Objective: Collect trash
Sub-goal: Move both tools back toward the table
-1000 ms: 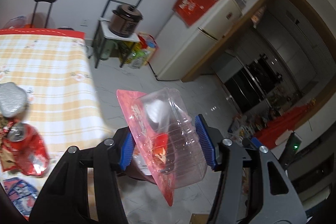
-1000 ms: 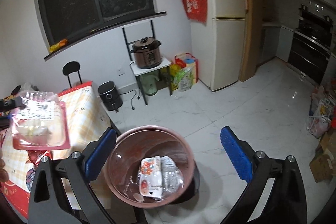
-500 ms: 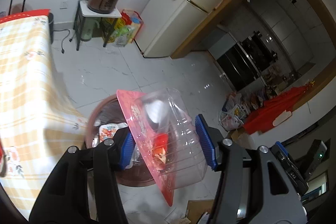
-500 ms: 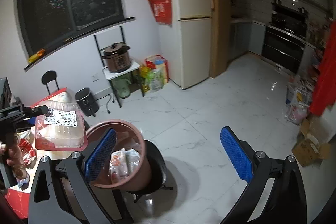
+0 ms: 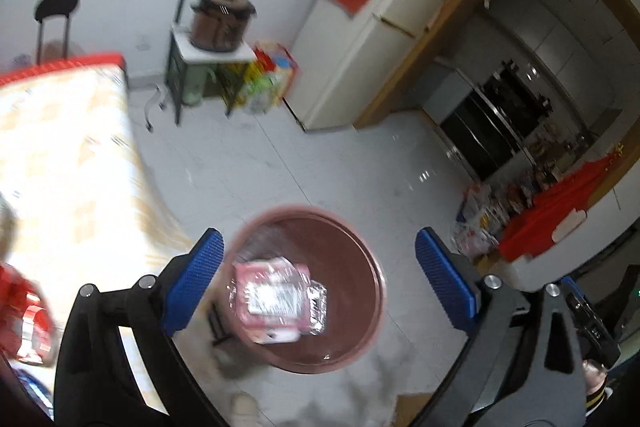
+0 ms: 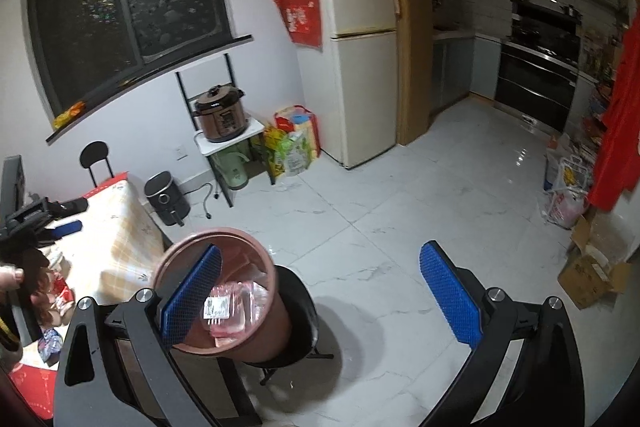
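Clamshell tray (image 5: 274,301) label-up, flat in bin (image 5: 360,307)

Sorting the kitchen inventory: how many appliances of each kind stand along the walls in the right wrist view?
Fridge: 1
Pressure cooker: 1
Air fryer: 1
Built-in oven: 1
Total: 4

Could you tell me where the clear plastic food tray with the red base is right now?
In both wrist views the plastic food tray lies inside the brown bin, on other wrappers, beside the checked table.
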A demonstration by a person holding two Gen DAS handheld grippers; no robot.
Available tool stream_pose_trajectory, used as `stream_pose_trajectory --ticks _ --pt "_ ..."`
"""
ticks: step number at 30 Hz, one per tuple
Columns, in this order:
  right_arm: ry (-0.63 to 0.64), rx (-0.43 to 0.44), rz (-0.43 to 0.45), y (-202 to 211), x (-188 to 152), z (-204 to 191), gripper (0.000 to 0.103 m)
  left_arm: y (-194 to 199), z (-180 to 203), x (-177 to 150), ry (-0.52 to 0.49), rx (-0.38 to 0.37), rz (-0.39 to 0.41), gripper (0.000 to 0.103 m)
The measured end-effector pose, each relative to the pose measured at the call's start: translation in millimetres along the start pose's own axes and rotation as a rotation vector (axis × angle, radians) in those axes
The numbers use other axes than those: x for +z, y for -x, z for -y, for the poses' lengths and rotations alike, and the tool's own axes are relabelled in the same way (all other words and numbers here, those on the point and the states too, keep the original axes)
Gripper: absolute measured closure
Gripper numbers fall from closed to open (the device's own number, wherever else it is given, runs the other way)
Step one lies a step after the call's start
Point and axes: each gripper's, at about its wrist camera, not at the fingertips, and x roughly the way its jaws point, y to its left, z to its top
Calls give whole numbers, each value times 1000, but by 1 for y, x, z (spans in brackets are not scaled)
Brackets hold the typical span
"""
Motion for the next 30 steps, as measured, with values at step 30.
stream_pose_trajectory --ticks 30 --pt "352 428 -163 -22 -38 -353 5 342 -294 -134 350 479 290 7"
